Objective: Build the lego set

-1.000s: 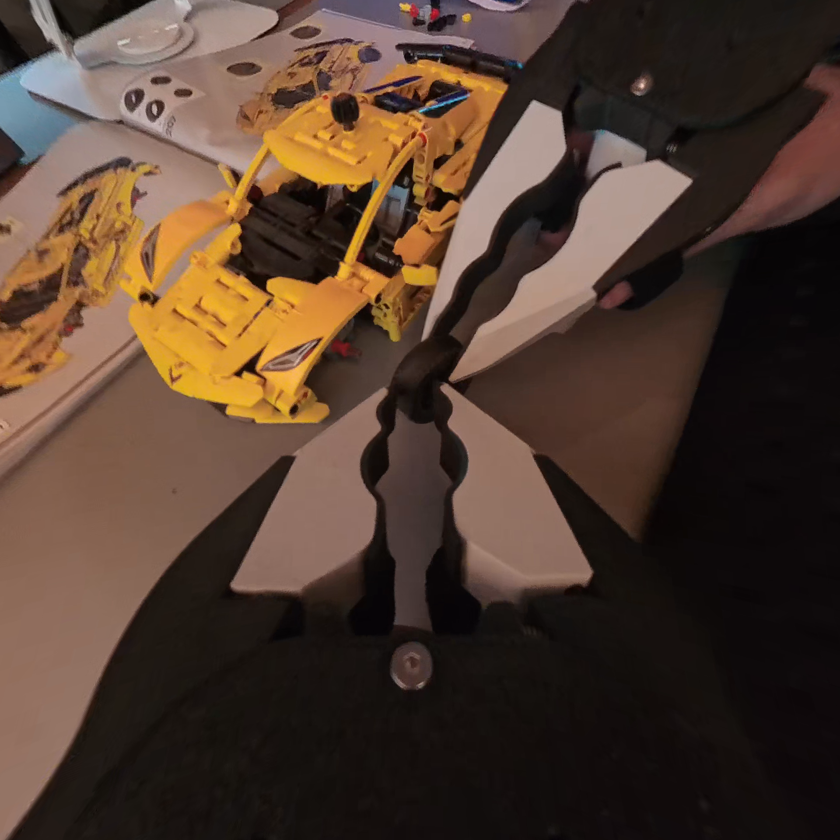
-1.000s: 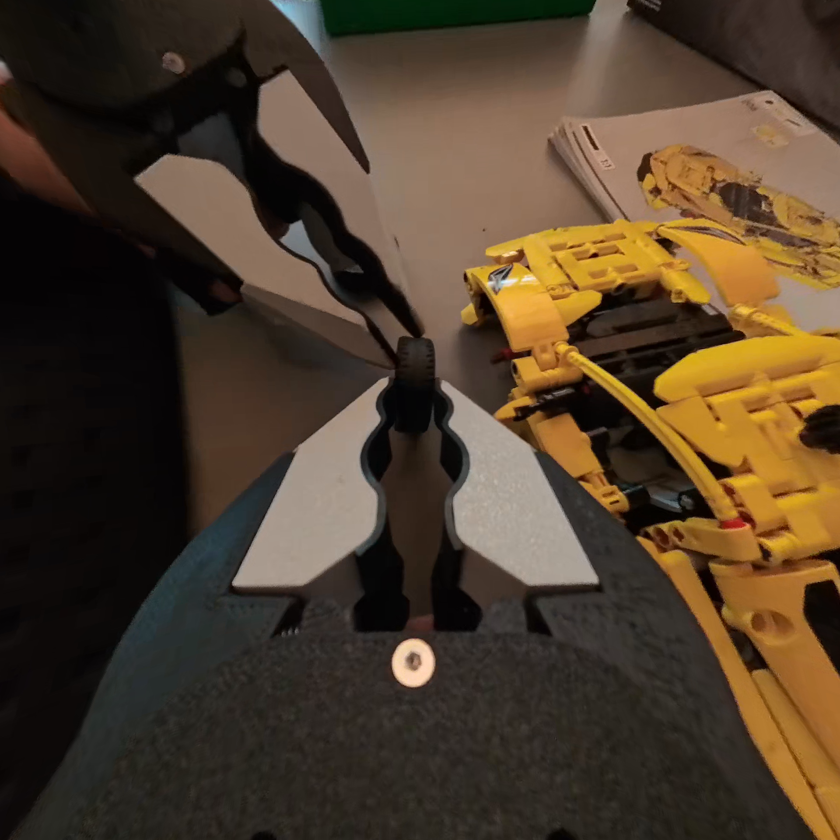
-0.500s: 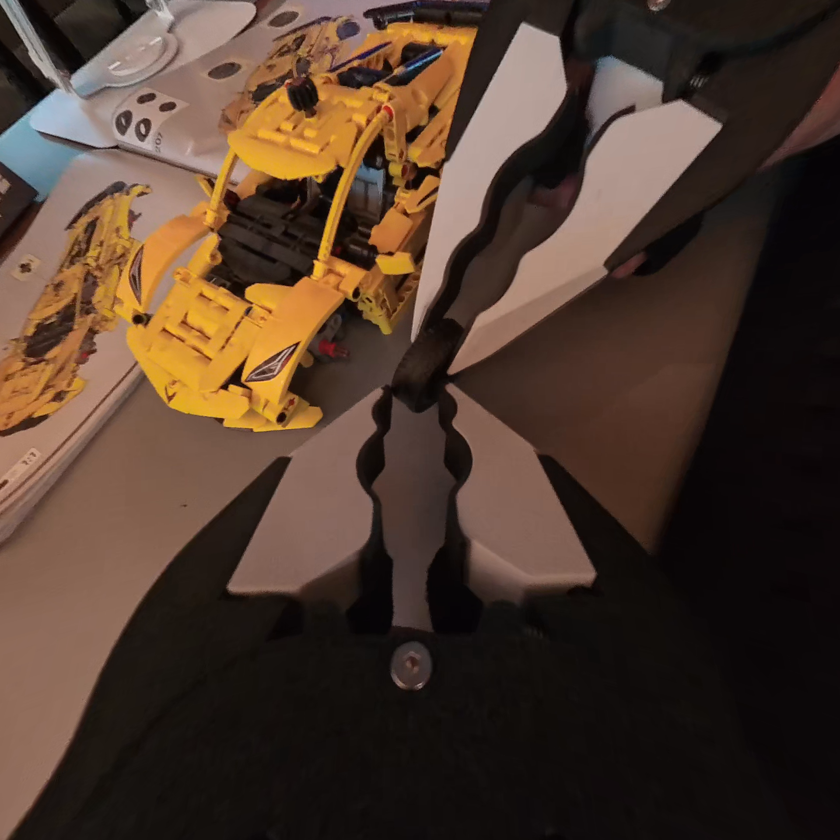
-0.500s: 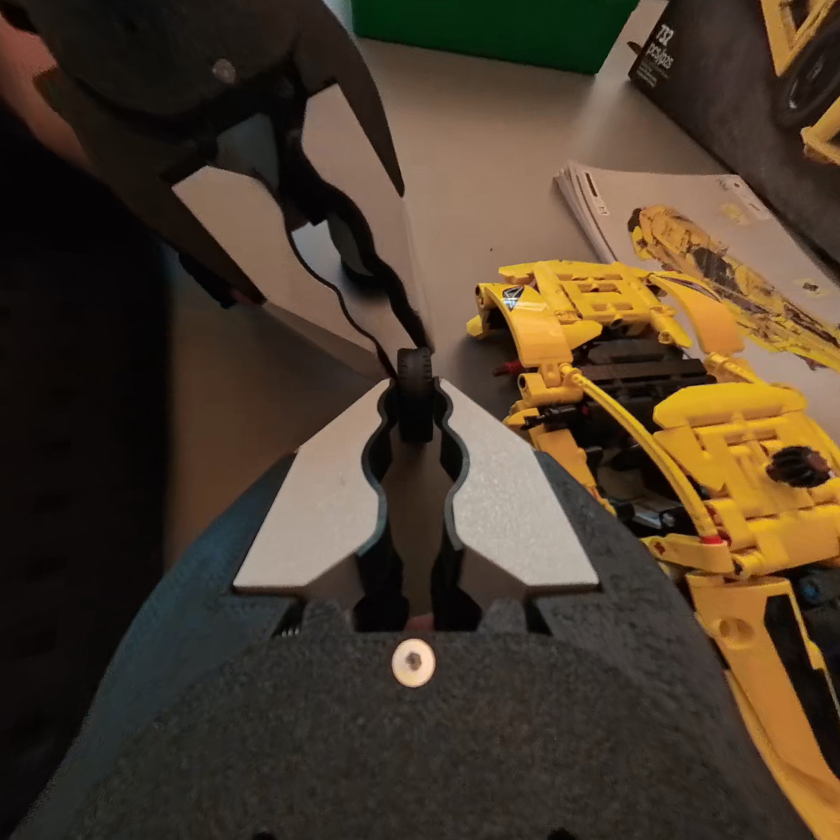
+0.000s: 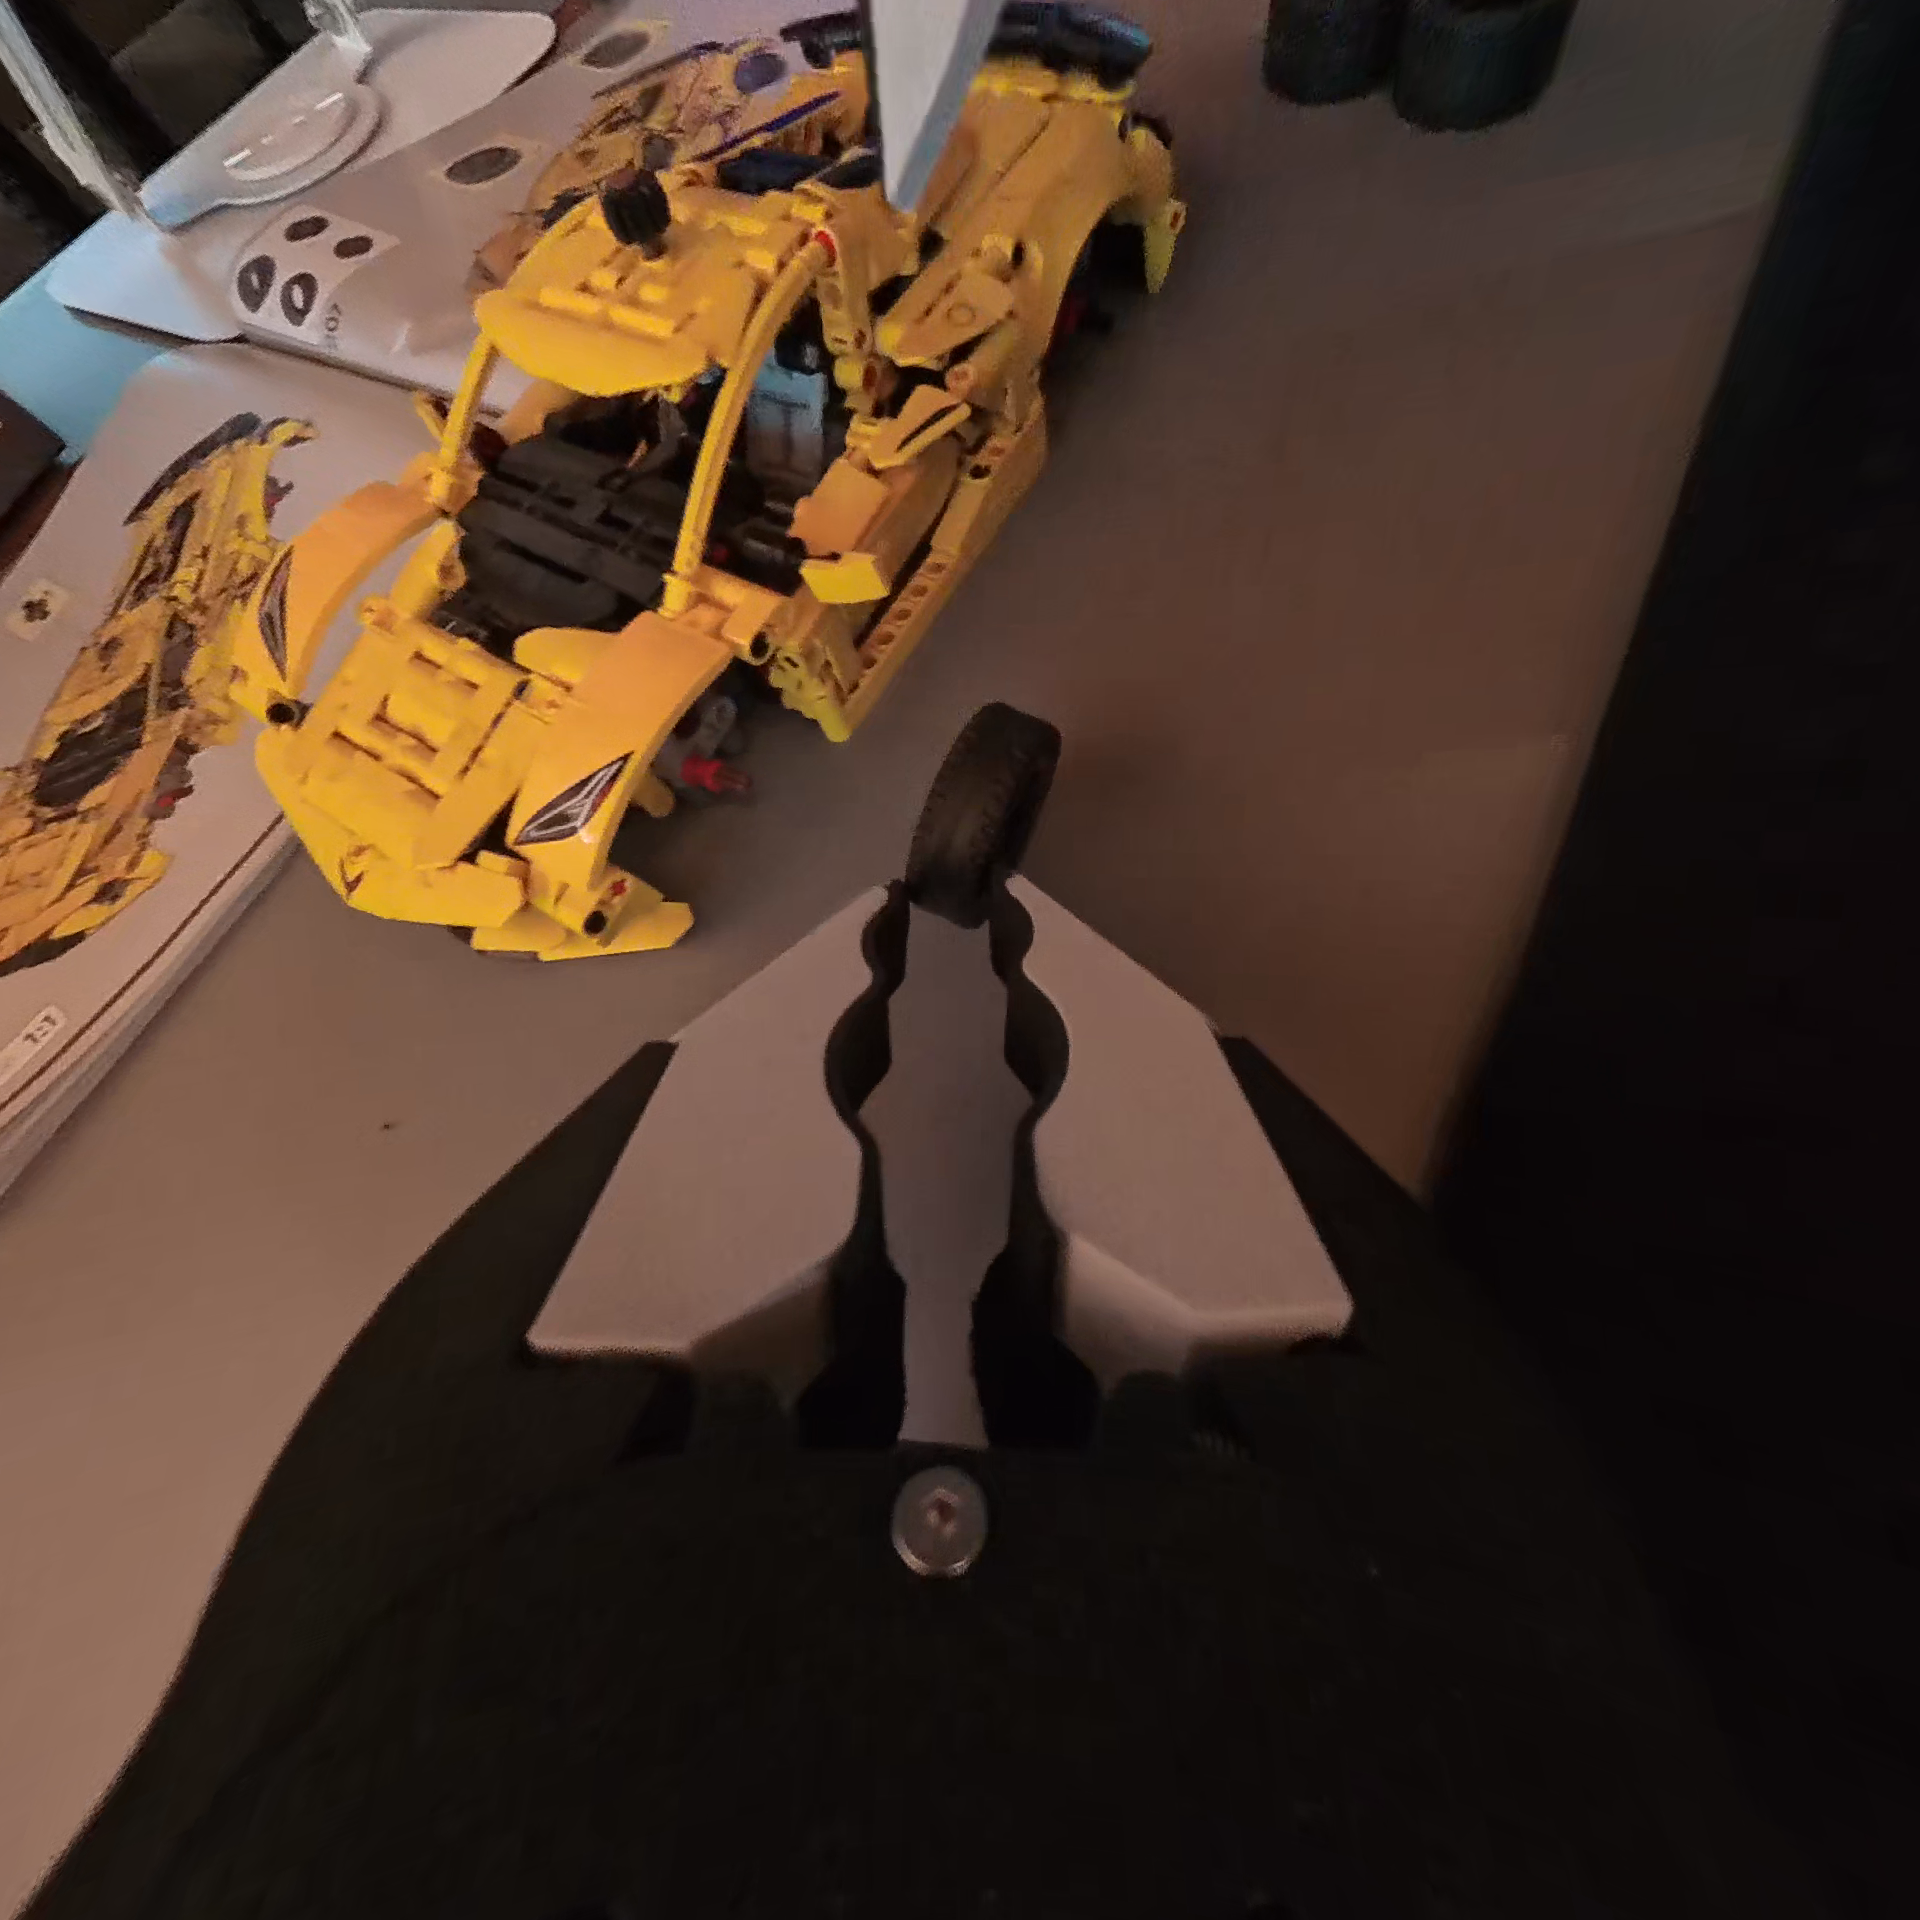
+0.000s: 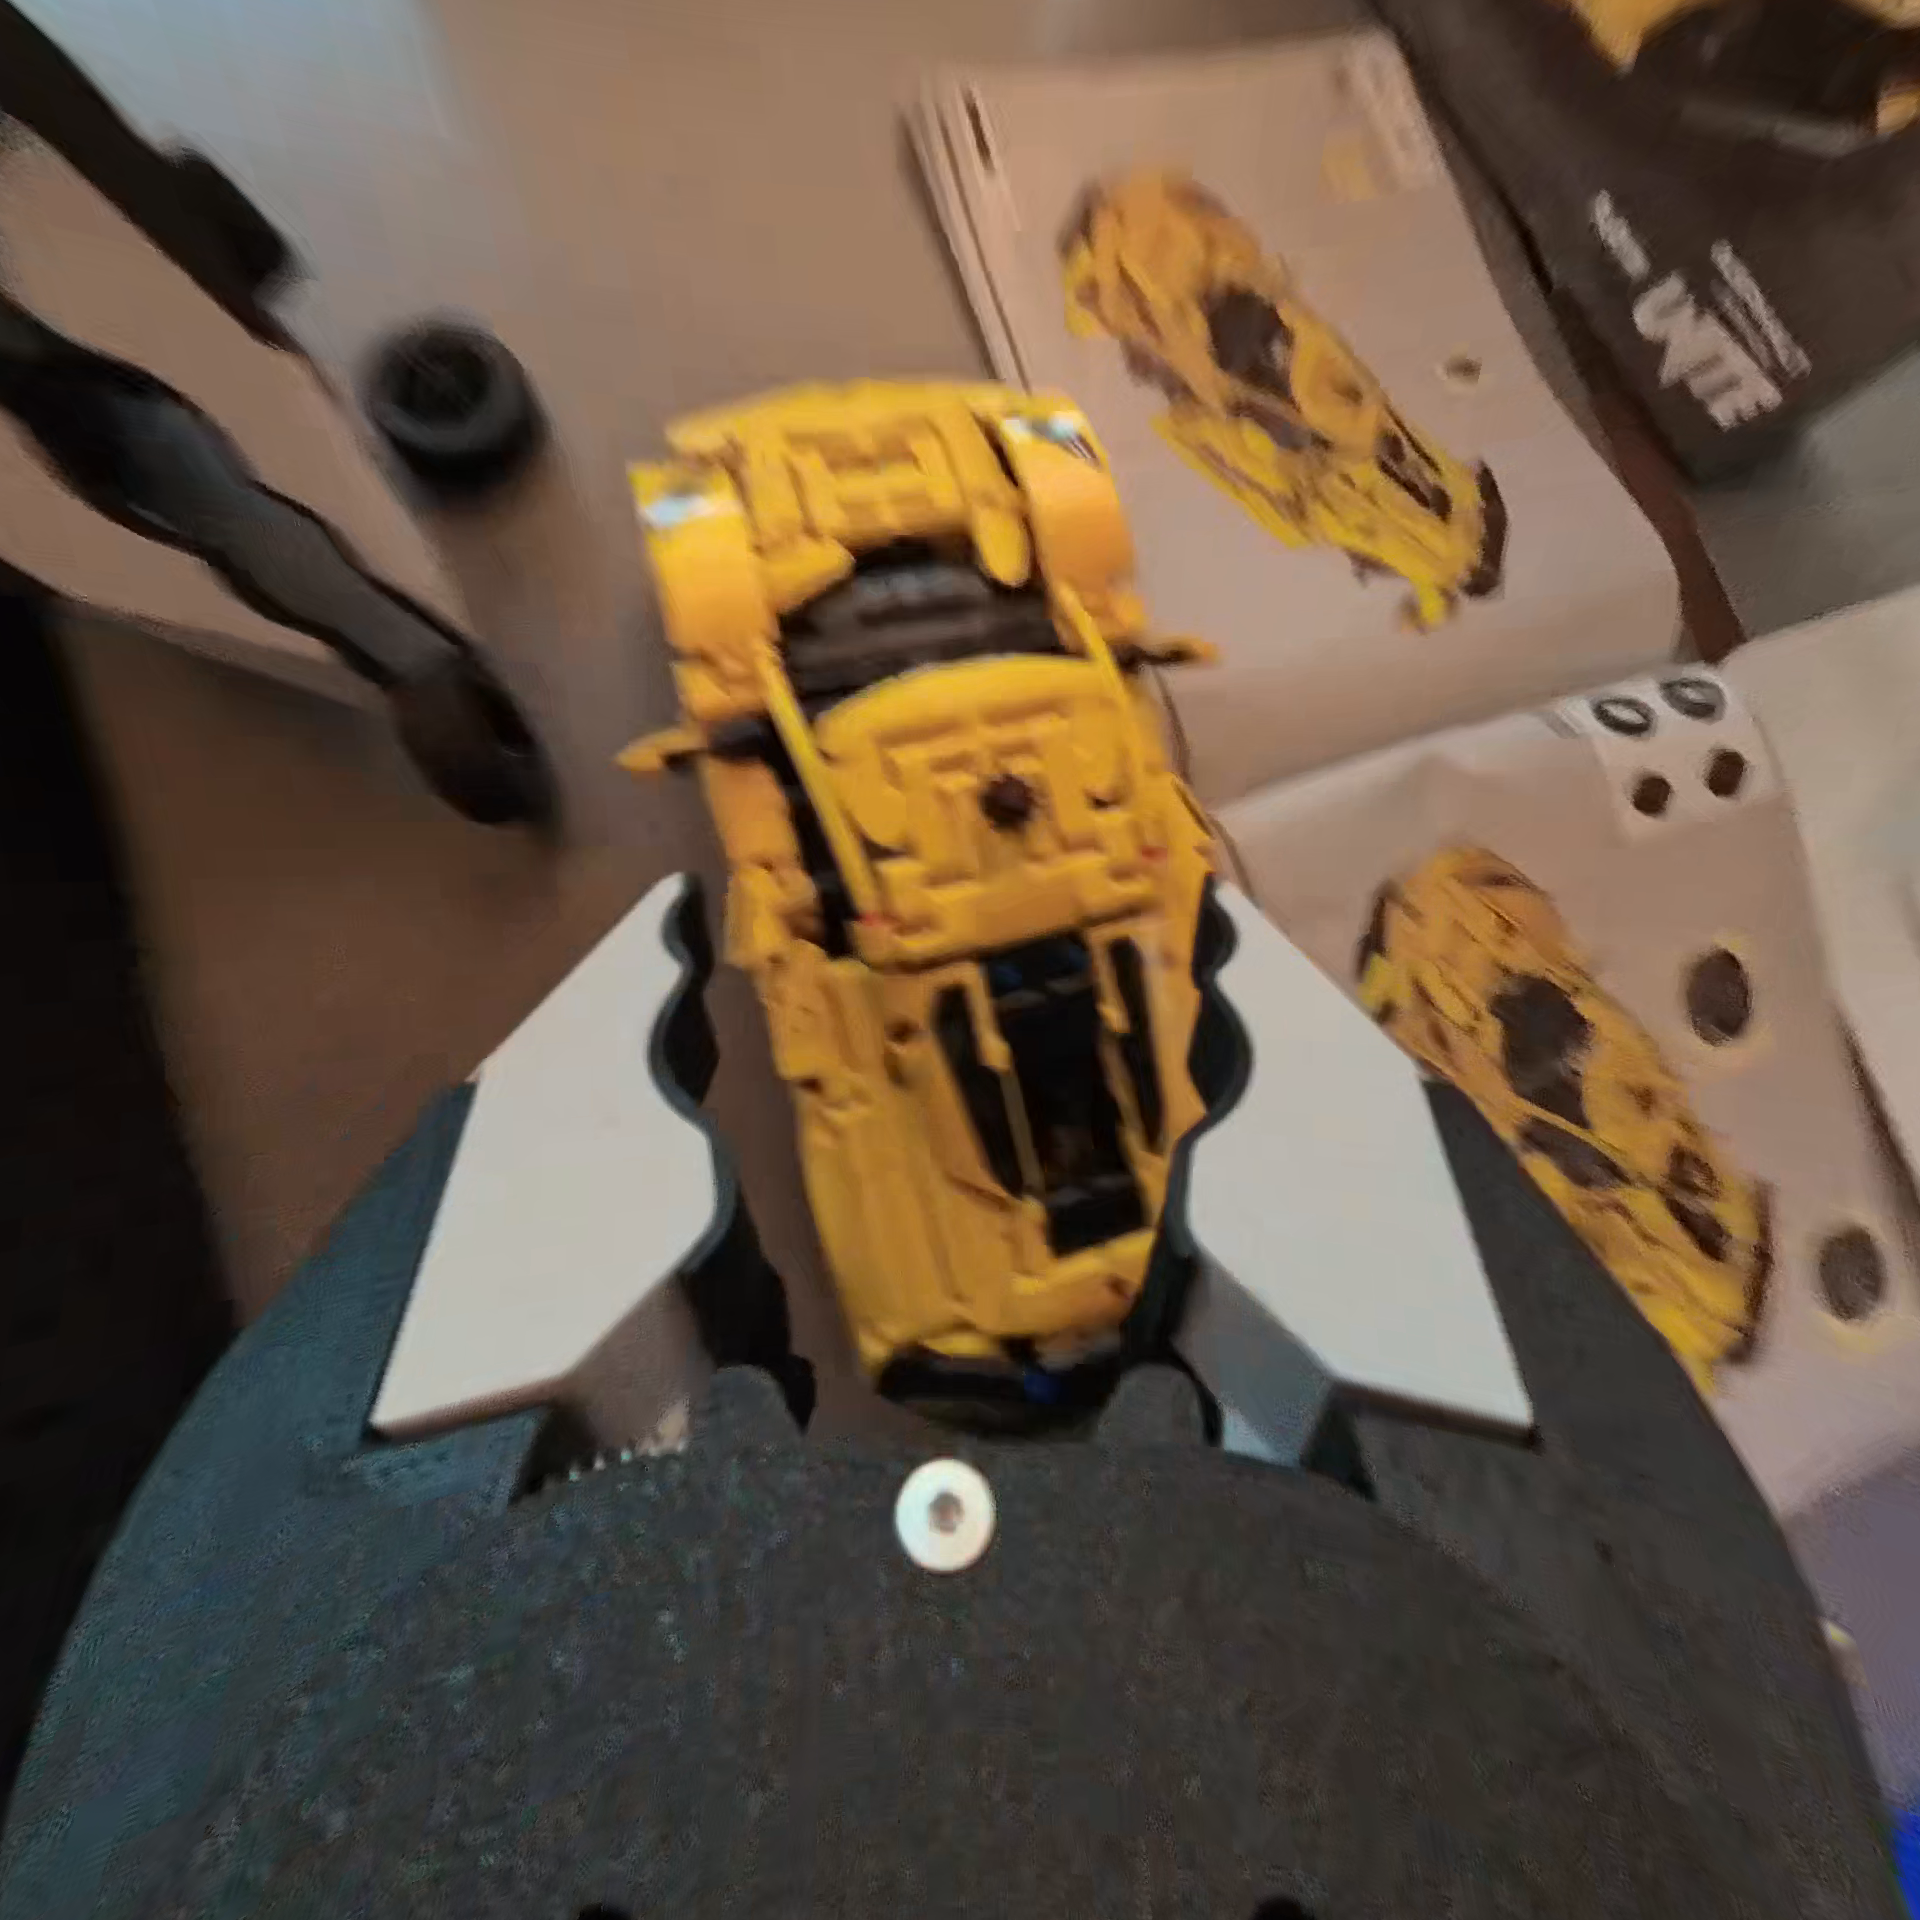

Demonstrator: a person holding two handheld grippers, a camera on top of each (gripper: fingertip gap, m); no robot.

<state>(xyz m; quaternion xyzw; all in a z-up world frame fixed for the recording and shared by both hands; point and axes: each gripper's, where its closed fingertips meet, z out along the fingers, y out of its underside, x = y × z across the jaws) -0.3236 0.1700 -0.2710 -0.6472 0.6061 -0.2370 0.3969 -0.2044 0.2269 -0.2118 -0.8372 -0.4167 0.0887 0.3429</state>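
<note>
The yellow lego car [image 5: 675, 499] stands on the grey table, nose toward my left gripper. My left gripper [image 5: 951, 899] is shut on a small black tyre [image 5: 982, 810], pinched upright at the fingertips just right of the car's nose. My right gripper [image 6: 945, 899] is open wide, its jaws on either side of the rear half of the car [image 6: 935, 727], seen from above. That view is blurred, so I cannot tell whether they touch it. One right finger [image 5: 925, 94] shows above the car's rear. The left gripper [image 6: 488, 769] shows left of the car.
A black tyre [image 6: 447, 400] shows on the table left of the car's nose. Instruction booklets [image 5: 104, 748] [image 6: 1299, 395] lie beside the car, with a dark box [image 6: 1662, 208] beyond. Several tyres [image 5: 1413, 52] stand at the back. The table edge [image 5: 1507, 831] runs along the right.
My right gripper let go of the tyre that both grippers held, opened wide and moved over the car's rear. My left gripper keeps the tyre.
</note>
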